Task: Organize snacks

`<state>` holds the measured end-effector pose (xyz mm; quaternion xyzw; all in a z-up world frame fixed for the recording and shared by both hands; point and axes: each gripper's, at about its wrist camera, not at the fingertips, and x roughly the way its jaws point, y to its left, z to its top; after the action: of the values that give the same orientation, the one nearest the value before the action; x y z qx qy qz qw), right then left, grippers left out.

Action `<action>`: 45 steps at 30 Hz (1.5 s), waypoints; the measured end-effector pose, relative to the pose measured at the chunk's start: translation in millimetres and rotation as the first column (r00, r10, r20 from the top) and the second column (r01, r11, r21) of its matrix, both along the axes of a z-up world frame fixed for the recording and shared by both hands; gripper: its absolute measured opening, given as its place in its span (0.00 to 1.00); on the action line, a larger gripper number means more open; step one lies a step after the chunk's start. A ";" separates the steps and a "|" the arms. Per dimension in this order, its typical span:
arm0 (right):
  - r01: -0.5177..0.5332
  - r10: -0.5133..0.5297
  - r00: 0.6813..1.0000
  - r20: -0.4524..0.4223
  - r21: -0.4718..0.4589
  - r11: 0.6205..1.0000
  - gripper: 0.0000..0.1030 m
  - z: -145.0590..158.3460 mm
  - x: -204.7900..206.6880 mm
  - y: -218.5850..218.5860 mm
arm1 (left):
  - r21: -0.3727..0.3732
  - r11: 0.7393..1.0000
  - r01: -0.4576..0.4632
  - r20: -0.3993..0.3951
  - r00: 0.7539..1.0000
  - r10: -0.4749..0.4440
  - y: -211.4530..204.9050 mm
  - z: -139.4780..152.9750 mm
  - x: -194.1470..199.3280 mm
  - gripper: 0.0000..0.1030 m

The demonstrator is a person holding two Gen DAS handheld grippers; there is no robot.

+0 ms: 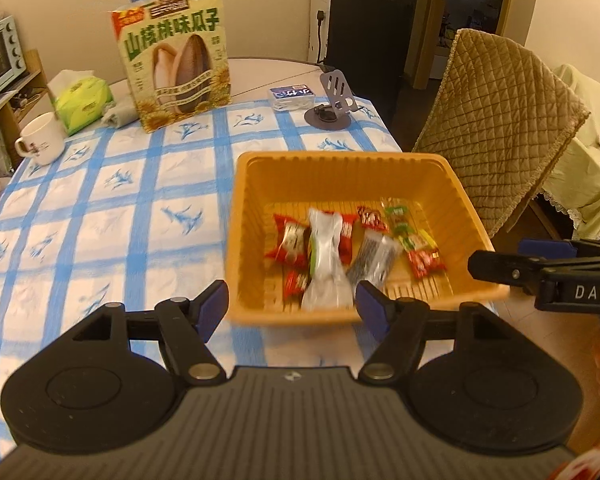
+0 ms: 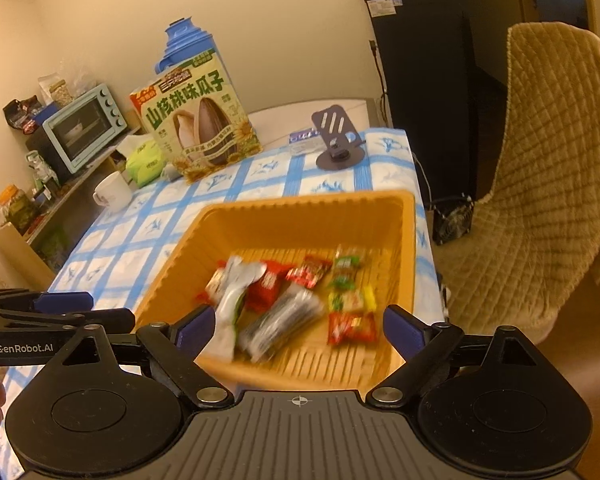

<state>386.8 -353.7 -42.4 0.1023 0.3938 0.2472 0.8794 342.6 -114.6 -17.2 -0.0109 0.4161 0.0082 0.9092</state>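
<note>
The surface [image 1: 100, 208], under a blue-checked cloth, is carrying the orange basket [image 1: 340, 168] near its right edge, and the basket is sitting straight ahead of and below both tongs. The snacks [image 1: 324, 256] are lying loose on the basket floor: red wrappers, a silver pouch, a dark striped pack, green and yellow sweets. The silver pouch [image 2: 230, 300] is the longest piece, and its long axis is running roughly away from the cameras, near end toward the front wall.

The left tongs [image 1: 292, 308] are standing well open with nothing between the pads, hovering just over the basket's near rim. The right tongs [image 2: 300, 330] are gaping wider still, also empty, above the near half of the basket. By my reading both are about equally near; the left is lined up more with the silver pouch, the right with the red sweet [image 2: 352, 328] at the near right.

No loose snack is showing on the cloth, so sorting looks largely done.

Readable writing: the seed bag [image 1: 174, 56] at the back is reading "山核桃味瓜子"; the tongs' bodies are reading "GenRobot.AI" and, cut off, "DAS". Wrapper print is too blurred to read.
</note>
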 end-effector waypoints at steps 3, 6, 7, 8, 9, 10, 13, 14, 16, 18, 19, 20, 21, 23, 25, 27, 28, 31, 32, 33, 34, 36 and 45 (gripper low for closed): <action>-0.004 0.004 1.000 -0.005 -0.018 1.000 0.88 6.7 -28.6 6.4 | -0.014 1.000 -0.004 0.008 1.000 0.004 7.9 5.8 -29.4 0.66; -0.005 0.005 1.000 -0.007 -0.023 1.000 0.88 9.9 -47.8 11.1 | -0.016 1.000 -0.008 0.009 1.000 0.008 14.2 10.8 -57.9 0.66; -0.007 0.007 1.000 -0.011 -0.025 1.000 0.88 11.1 -57.8 14.4 | -0.017 1.000 -0.008 0.007 1.000 0.009 16.7 12.6 -68.1 0.66; -0.011 0.010 1.000 -0.019 -0.032 0.999 0.88 13.5 -77.1 20.8 | -0.018 1.000 -0.008 0.004 1.000 0.008 19.4 14.3 -78.1 0.66; -0.011 0.010 1.000 -0.019 -0.032 0.999 0.88 13.5 -77.1 20.8 | -0.018 1.000 -0.009 0.000 1.000 0.009 22.3 15.6 -87.8 0.66; -0.013 0.012 1.000 -0.021 -0.035 0.999 0.88 15.3 -86.6 24.7 | -0.015 1.000 -0.011 -0.005 1.000 0.011 25.0 16.7 -97.1 0.66; -0.023 0.022 0.999 -0.026 -0.045 0.999 0.88 20.6 -123.7 39.8 | -0.010 1.000 -0.020 -0.012 1.000 0.020 34.2 19.8 -125.8 0.66; -0.025 0.024 0.999 -0.028 -0.049 0.999 0.88 21.8 -132.6 43.9 | -0.011 1.000 -0.023 -0.013 1.000 0.023 38.7 21.0 -135.8 0.66; -0.029 0.027 0.999 -0.031 -0.052 0.998 0.88 22.9 -141.3 47.7 | -0.015 0.999 -0.032 -0.014 0.999 0.032 45.8 23.2 -152.7 0.66; -0.039 0.037 0.999 -0.036 -0.056 0.998 0.88 25.0 -159.0 55.8 | -0.018 0.999 -0.040 -0.013 0.999 0.040 53.7 24.9 -170.4 0.66; -0.044 0.041 0.998 -0.037 -0.057 0.997 0.88 26.3 -166.7 59.2 | -0.020 0.999 -0.044 -0.013 0.999 0.043 57.2 25.8 -178.9 0.66; -0.047 0.045 0.998 -0.038 -0.058 0.997 0.88 27.5 -174.8 62.5 | -0.022 0.999 -0.047 -0.011 0.999 0.047 60.6 26.8 -187.6 0.66; -0.050 0.048 0.998 -0.040 -0.058 0.997 0.88 28.8 -182.5 65.6 | -0.026 0.998 -0.049 -0.009 0.999 0.049 63.7 27.6 -195.4 0.66; -0.058 0.056 0.997 -0.044 -0.060 0.996 0.88 31.9 -205.6 75.4 | -0.035 0.998 -0.049 -0.008 0.999 0.048 68.6 29.0 -210.2 0.66; -0.060 0.058 0.997 -0.045 -0.063 0.996 0.88 33.1 -212.0 78.5 | -0.044 0.998 -0.049 -0.009 0.999 0.049 73.4 30.1 -224.4 0.66; -0.068 0.065 0.997 -0.045 -0.067 0.995 0.88 35.2 -224.3 84.5 | -0.050 0.997 -0.054 -0.010 0.999 0.054 77.5 30.3 -237.1 0.66; -0.074 0.071 0.996 -0.046 -0.068 0.995 0.88 35.8 -230.1 87.4 | -0.055 0.997 -0.057 -0.011 0.998 0.057 79.8 30.0 -243.0 0.66; -0.083 0.080 0.996 -0.050 -0.071 0.994 0.88 37.7 -245.2 96.2 | -0.062 0.996 -0.069 -0.019 0.998 0.068 86.8 28.4 -259.4 0.66; -0.088 0.084 0.995 -0.052 -0.071 0.994 0.88 38.1 -249.7 98.7 | -0.061 0.996 -0.072 -0.022 0.997 0.071 88.6 28.0 -264.1 0.66; -0.092 0.088 0.995 -0.055 -0.072 0.993 0.88 38.0 -253.9 101.3 | -0.062 0.995 -0.074 -0.024 0.997 0.073 91.0 27.3 -269.6 0.66; -0.097 0.092 0.994 -0.058 -0.075 0.993 0.88 38.1 -258.0 104.0 | -0.063 0.995 -0.074 -0.025 0.997 0.073 92.7 27.0 -274.2 0.66; -0.109 0.104 0.993 -0.063 -0.078 0.991 0.88 37.8 -266.6 109.6 | -0.065 0.995 -0.074 -0.026 0.997 0.073 95.5 26.7 -283.0 0.66; -0.141 0.133 0.988 -0.078 -0.100 0.985 0.88 33.7 -286.6 128.2 | -0.079 0.993 -0.088 -0.042 0.996 0.085 106.6 23.0 -306.9 0.66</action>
<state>100.2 -225.6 -8.6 0.0372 0.4436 0.2820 0.8499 35.7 -7.9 5.8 -0.0655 0.4329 0.0308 0.8985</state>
